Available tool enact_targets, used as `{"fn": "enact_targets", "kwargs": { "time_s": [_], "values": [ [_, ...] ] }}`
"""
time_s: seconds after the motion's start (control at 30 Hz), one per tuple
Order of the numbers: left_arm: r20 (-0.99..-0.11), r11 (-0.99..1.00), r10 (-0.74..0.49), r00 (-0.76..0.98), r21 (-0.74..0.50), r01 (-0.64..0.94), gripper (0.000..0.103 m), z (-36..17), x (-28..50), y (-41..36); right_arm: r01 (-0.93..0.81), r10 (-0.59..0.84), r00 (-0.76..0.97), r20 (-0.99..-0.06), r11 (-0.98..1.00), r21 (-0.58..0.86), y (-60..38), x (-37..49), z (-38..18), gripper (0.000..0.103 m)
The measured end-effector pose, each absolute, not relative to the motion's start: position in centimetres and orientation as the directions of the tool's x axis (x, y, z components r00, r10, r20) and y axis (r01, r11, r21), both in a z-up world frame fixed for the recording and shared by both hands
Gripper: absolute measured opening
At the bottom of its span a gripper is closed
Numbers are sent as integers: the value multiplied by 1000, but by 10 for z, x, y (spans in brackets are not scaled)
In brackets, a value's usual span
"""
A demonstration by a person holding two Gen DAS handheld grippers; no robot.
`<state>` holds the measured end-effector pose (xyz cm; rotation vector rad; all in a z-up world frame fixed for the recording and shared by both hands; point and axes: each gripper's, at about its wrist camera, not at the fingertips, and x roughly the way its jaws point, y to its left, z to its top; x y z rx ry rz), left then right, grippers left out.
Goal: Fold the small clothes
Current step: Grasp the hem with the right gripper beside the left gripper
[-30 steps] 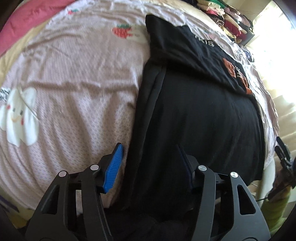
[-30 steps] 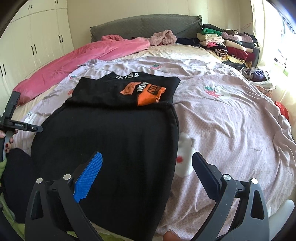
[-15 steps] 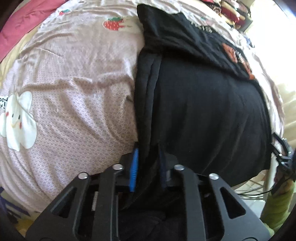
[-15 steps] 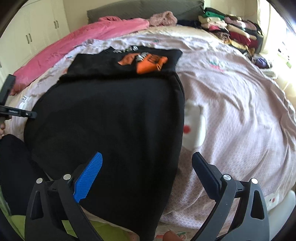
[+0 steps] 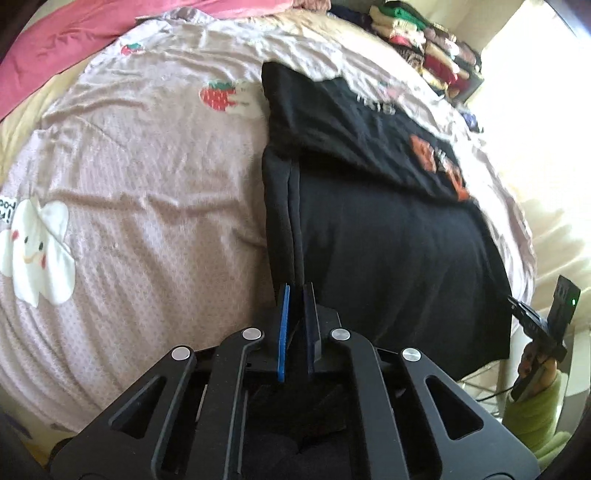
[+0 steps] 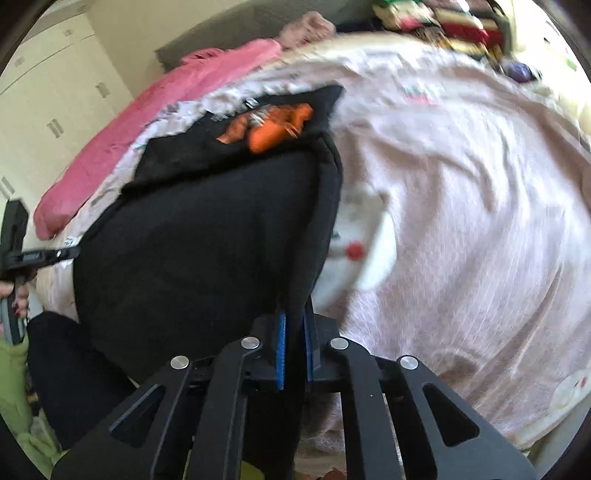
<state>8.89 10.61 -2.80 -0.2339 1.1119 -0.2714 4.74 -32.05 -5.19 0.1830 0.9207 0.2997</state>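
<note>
- Lying flat on the bed: one black garment [image 5: 388, 251], its far portion already folded back toward the near part so that an orange print [image 5: 439, 162] and pale lettering face up. The near hem hangs at the bed's edge.
- Left gripper [image 5: 295, 295]: jaws together, clamped on the garment's near left edge; a doubled fold of black cloth runs up from between the blue pad and the dark one.
- Right gripper [image 6: 294, 317]: jaws together, clamped on the garment's near right edge; black cloth rises from between the pads. This view is blurred.
- Bedspread [image 5: 147, 184]: pale pink, wrinkled, printed with a strawberry [image 5: 218, 96] left of the garment's folded part and a white smiling cloud figure [image 5: 37, 251] further to the left.
- Pink blanket [image 6: 155, 122]: bunched along the far left side of the bed, well apart from the garment.
- Stack of folded clothes [image 5: 424, 55]: mixed colours, at the bed's far right corner, near a bright window.
- Grey headboard [image 6: 221, 33]: behind the pink blanket, right wrist view only.
- White cupboard doors [image 6: 48, 103]: left wall, right wrist view only.
- Person: a hand on a gripper handle [image 5: 535, 362] shows at the right edge of the left wrist view, with a green sleeve below it.
</note>
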Motion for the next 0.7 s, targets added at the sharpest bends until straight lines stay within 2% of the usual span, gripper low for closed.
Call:
{"fn": "enact_targets", "kwargs": {
  "time_s": [0.07, 0.17, 0.3, 0.43, 0.5, 0.53, 0.57, 0.7],
  "values": [
    [-804, 923, -375, 462, -369, 107, 0, -19, 92, 110, -193, 343, 590, -731, 939, 285, -320, 49, -40, 6],
    [-784, 928, -363, 504, -352, 121, 0, 0, 98, 105, -213, 365, 627, -688, 930, 298, -321, 55, -20, 6],
    [-799, 935, -352, 487, -320, 152, 0, 8, 107, 95, -211, 356, 650, -672, 933, 290, -319, 63, -7, 6],
    [-854, 946, -321, 410, -272, 175, 1, -6, 108, 86, -204, 328, 647, -689, 944, 258, -315, 60, -11, 6],
    [-866, 946, -324, 380, -283, 160, 17, -10, 107, 89, -191, 327, 639, -696, 944, 269, -318, 58, -16, 6],
    [-874, 948, -316, 370, -277, 156, 31, -11, 106, 88, -186, 329, 637, -697, 943, 276, -318, 59, -17, 6],
    [-886, 953, -298, 356, -257, 158, 39, -12, 106, 87, -184, 332, 637, -696, 942, 281, -320, 58, -18, 6],
    [-918, 965, -256, 303, -222, 142, 40, -21, 109, 88, -182, 336, 638, -693, 940, 288, -323, 55, -18, 6]
  ]
}}
